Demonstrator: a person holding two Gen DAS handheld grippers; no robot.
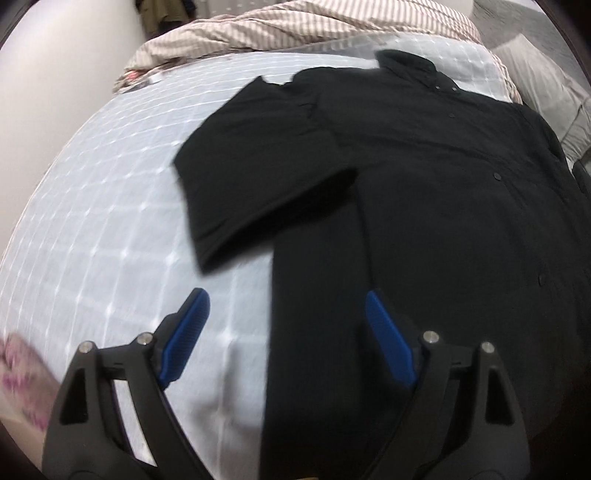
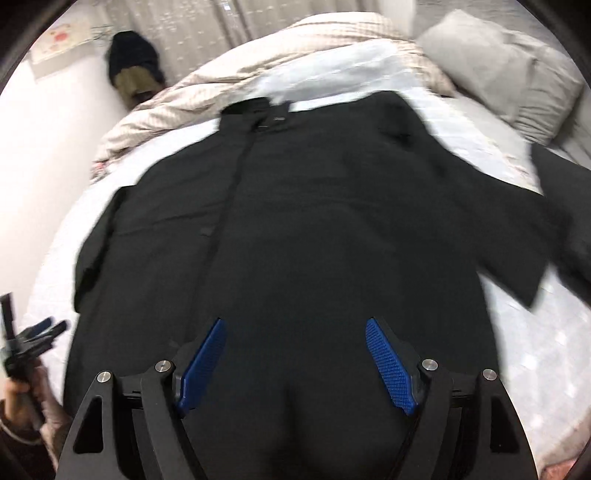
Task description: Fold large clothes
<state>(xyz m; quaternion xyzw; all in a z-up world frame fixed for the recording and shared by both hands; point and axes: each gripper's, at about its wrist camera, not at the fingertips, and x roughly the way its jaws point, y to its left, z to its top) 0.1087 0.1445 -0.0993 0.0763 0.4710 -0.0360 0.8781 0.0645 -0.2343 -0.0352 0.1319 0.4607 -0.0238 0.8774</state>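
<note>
A large black button-front shirt (image 1: 424, 177) lies spread flat on a bed, collar at the far end, short sleeves out to both sides. It also shows in the right wrist view (image 2: 314, 229). My left gripper (image 1: 286, 306) is open and empty, above the shirt's lower left edge, one finger over the sheet. My right gripper (image 2: 295, 332) is open and empty, above the lower middle of the shirt. The left gripper (image 2: 40, 332) shows small at the left edge of the right wrist view, held in a hand.
A pale blue checked sheet (image 1: 110, 221) covers the bed. A striped duvet (image 1: 295, 26) is bunched at the far end. A grey pillow (image 2: 509, 66) lies far right. Another dark cloth (image 2: 565, 192) lies at the right edge. A white wall (image 1: 55, 92) runs along the left.
</note>
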